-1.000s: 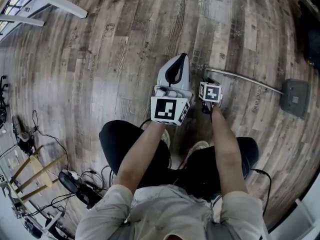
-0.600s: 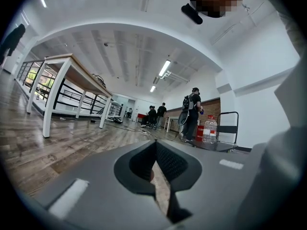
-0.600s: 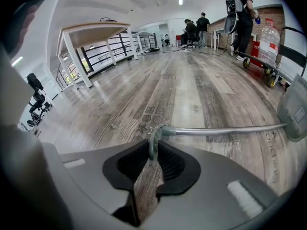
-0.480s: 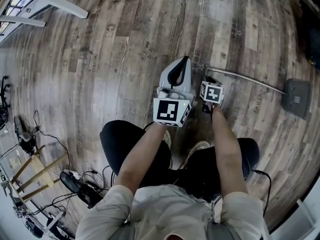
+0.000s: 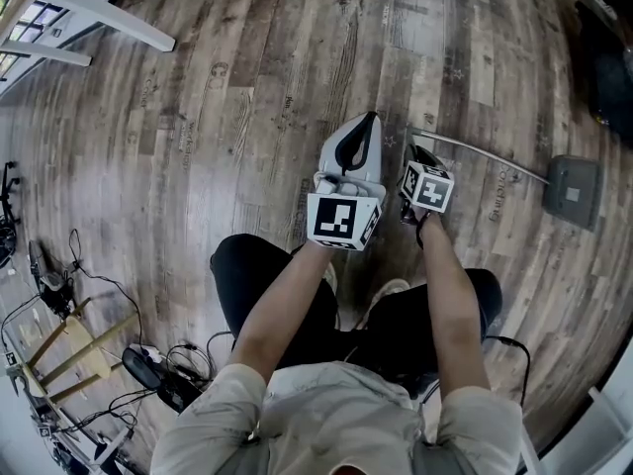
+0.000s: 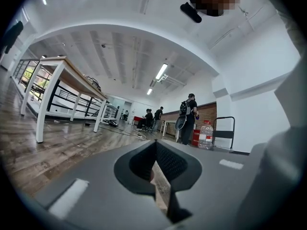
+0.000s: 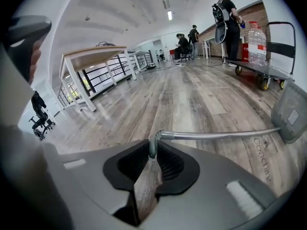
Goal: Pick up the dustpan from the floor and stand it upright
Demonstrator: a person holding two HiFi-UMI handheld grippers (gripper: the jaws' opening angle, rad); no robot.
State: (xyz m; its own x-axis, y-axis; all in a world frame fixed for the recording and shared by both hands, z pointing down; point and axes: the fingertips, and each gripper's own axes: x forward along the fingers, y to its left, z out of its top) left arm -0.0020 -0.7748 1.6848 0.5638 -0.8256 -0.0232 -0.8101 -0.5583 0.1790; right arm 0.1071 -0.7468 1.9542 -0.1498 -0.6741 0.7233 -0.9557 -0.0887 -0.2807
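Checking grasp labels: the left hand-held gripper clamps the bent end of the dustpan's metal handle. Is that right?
No. The right hand-held gripper holds it: the right gripper view shows its jaws, which have just been closing, clamped on the bent end of the dustpan's metal handle. The left hand-held gripper is shut on nothing.

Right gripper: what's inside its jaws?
The right gripper has the bent end of the metal handle of the dustpan between its jaws, which have just been closing on it. The pads hide the handle's very tip.
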